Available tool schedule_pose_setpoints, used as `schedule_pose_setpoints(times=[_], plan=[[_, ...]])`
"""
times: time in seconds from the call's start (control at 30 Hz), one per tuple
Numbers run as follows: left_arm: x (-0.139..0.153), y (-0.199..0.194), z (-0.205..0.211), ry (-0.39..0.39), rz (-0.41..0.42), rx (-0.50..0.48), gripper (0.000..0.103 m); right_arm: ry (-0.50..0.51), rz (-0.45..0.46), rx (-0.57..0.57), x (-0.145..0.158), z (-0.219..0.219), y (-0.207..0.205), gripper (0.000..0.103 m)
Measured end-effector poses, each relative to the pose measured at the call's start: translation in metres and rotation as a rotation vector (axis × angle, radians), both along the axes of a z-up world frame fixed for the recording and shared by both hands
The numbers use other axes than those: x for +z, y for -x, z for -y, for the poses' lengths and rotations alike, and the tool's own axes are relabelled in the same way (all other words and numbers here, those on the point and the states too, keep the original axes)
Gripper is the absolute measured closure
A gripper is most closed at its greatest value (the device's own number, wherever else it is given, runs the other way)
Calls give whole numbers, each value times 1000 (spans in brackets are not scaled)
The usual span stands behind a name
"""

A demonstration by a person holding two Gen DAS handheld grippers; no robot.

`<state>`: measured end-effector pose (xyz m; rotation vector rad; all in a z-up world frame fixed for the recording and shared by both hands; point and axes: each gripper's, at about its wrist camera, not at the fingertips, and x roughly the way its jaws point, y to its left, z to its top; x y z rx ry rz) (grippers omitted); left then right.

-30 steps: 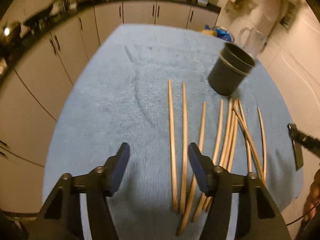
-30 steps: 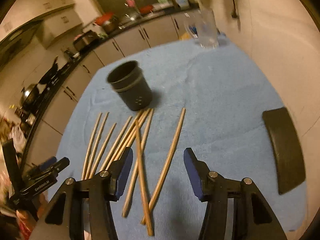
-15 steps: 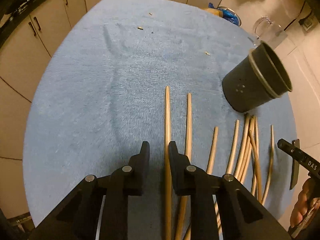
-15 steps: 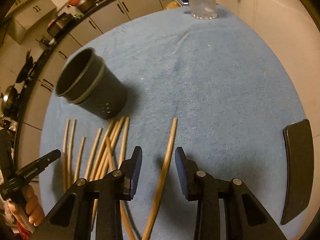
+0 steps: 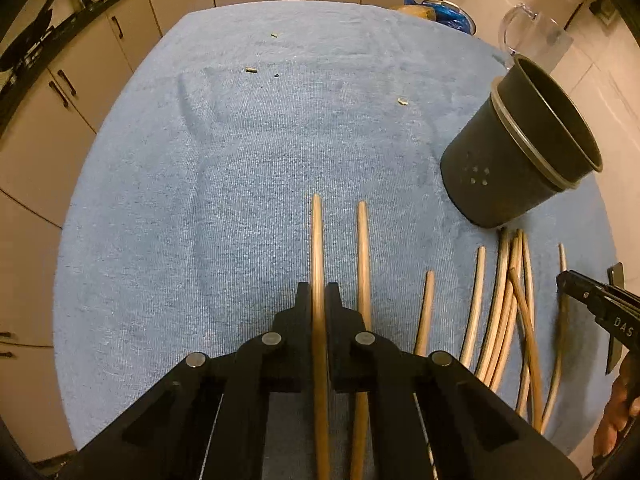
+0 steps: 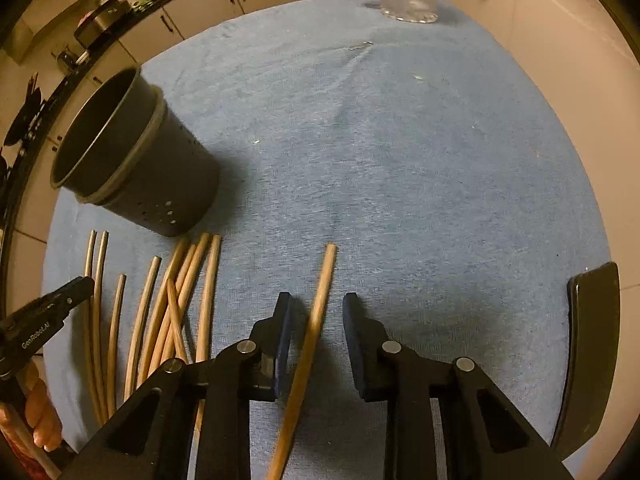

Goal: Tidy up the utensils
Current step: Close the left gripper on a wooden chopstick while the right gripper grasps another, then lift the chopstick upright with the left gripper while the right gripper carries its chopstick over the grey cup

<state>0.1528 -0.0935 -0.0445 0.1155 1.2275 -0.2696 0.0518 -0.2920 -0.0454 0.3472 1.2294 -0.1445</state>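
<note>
Here we see our left gripper (image 5: 318,300) clamped on a chopstick (image 5: 316,240), the leftmost of those lying on the blue towel (image 5: 200,200). A second stick (image 5: 363,256) lies just beside it to the right. Our right gripper (image 6: 316,312) straddles a lone chopstick (image 6: 322,292); its jaws are closing, with gaps visible on both sides of the stick, so the pads do not press on it. The other chopsticks (image 6: 176,300) lie in a loose bunch between the two grippers, some crossing. A dark cup (image 6: 132,160) stands upright on the towel just beyond the bunch, empty as far as we see.
</note>
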Motion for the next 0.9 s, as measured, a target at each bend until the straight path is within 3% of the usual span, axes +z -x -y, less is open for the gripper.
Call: schedule_pose_setpoints(times=[0.07,0.2,0.4,0.6,0.9], plan=[[1,2,-3,13,1,3,97,18,6,23,0,-6,-1,94],[8,6,-14,64,33,-4,97,-14,47,28,5,-8,3,95],[54,27,-27,144,171,-4,97,-68,206,39,46,-5,22,96],[100,52,-30,181,291,-17,97,-22,405,73,91,-17,44,96],[142,91,-27,214,365,-43,97,19,586,92,127,-30,80,96]])
